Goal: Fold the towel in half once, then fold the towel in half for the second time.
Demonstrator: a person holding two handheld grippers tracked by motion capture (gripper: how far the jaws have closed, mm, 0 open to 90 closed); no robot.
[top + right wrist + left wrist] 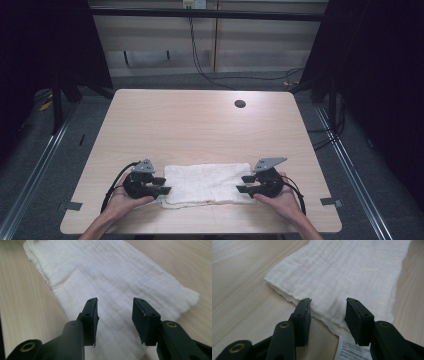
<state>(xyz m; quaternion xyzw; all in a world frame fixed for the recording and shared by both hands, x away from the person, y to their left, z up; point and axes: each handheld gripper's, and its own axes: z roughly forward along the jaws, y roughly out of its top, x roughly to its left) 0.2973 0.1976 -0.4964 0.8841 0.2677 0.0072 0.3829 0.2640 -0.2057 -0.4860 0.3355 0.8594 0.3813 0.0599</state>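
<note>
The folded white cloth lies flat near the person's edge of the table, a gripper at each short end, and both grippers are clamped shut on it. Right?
Not quite. The cloth lies as described, but the left gripper and right gripper have open jaws, shown in both gripper views.

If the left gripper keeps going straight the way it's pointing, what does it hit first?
Most likely the folded white cloth: the left gripper has open jaws aimed low along the cloth's near end. How high the jaws sit above it is hard to judge.
</note>
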